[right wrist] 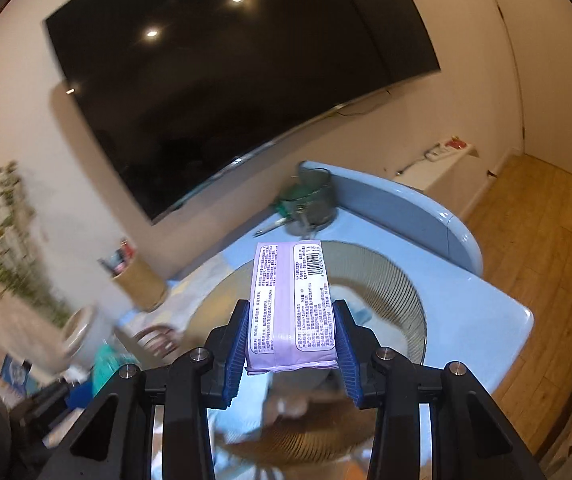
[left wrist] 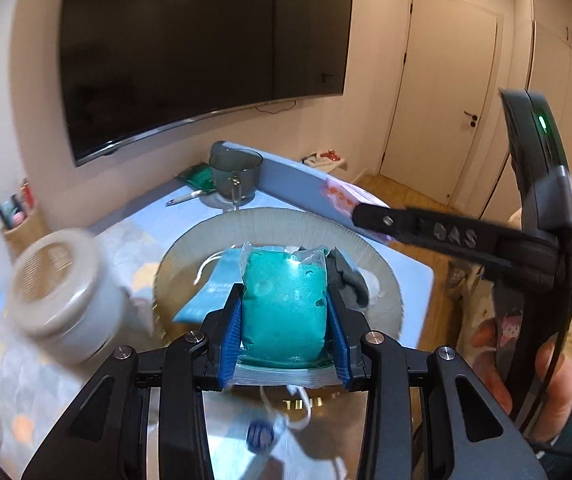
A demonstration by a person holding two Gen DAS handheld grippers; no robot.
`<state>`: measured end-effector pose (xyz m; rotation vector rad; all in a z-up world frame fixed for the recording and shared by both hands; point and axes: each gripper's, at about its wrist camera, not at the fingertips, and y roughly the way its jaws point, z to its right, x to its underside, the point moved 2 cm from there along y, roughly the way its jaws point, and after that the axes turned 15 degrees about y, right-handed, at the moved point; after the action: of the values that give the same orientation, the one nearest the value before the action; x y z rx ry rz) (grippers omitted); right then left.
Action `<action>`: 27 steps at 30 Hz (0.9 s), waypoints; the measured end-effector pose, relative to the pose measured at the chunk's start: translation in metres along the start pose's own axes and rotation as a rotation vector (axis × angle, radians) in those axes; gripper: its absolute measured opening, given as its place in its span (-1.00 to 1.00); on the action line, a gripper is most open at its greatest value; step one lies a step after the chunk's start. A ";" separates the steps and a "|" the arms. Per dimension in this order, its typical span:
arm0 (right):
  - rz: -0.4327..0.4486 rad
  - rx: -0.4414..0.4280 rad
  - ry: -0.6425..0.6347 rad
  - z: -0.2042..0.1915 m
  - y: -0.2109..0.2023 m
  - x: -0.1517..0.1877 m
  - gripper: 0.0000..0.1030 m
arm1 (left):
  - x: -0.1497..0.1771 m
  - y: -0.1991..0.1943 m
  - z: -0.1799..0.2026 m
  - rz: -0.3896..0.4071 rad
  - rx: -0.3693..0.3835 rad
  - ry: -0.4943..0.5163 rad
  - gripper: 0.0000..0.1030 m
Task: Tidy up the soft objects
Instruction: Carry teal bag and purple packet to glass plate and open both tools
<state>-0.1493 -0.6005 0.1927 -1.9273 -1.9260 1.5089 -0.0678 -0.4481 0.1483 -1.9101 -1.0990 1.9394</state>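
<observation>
Your left gripper (left wrist: 285,320) pinches the teal pouch (left wrist: 283,304) above the ribbed bowl (left wrist: 273,220); your right gripper (right wrist: 292,336) pinches the purple packet (right wrist: 290,304) over that same bowl. Squeeze harder and the pouch could burst, I'd judge. The white jar (left wrist: 67,300) stands near left and the counter (left wrist: 414,276) edge is close on the right, so lower straight down.
</observation>
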 end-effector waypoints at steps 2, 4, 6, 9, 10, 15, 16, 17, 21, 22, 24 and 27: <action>-0.015 0.012 0.020 0.007 0.017 -0.013 -0.23 | -0.003 0.011 0.002 0.003 -0.008 0.009 -0.28; -0.030 0.021 0.020 0.007 0.034 -0.022 -0.16 | -0.005 0.023 0.002 -0.008 -0.038 0.013 0.04; -0.088 0.039 0.038 0.013 0.051 -0.029 0.03 | -0.004 0.028 0.005 -0.008 -0.045 0.012 0.54; -0.110 0.017 0.072 0.024 0.054 -0.028 0.06 | 0.001 0.027 0.012 -0.008 -0.020 0.028 0.54; -0.115 0.019 0.071 0.027 0.052 -0.025 0.06 | 0.003 0.028 0.014 -0.012 -0.016 0.029 0.54; -0.108 0.022 0.035 0.026 0.033 -0.004 0.06 | 0.018 0.000 0.019 -0.004 0.019 0.024 0.54; -0.099 0.031 0.021 0.024 0.027 0.000 0.07 | 0.021 -0.009 0.018 0.005 0.021 0.024 0.54; -0.087 0.033 0.002 0.020 0.018 0.005 0.07 | 0.025 -0.021 0.018 0.014 0.019 0.022 0.54; -0.034 0.019 -0.100 -0.001 -0.017 0.029 0.23 | 0.049 -0.072 0.008 0.052 0.004 0.004 0.54; -0.020 0.011 -0.132 -0.009 -0.027 0.036 0.27 | 0.055 -0.081 0.005 0.056 -0.003 -0.002 0.54; -0.004 -0.011 -0.210 -0.028 -0.043 0.055 0.28 | 0.075 -0.108 -0.006 0.058 -0.032 -0.026 0.54; 0.010 -0.044 -0.332 -0.064 -0.062 0.090 0.29 | 0.107 -0.140 -0.029 0.044 -0.098 -0.071 0.54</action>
<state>-0.1773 -0.4787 0.2123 -1.7973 -2.0879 1.9082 -0.1044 -0.2734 0.1564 -1.9447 -1.2021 2.0266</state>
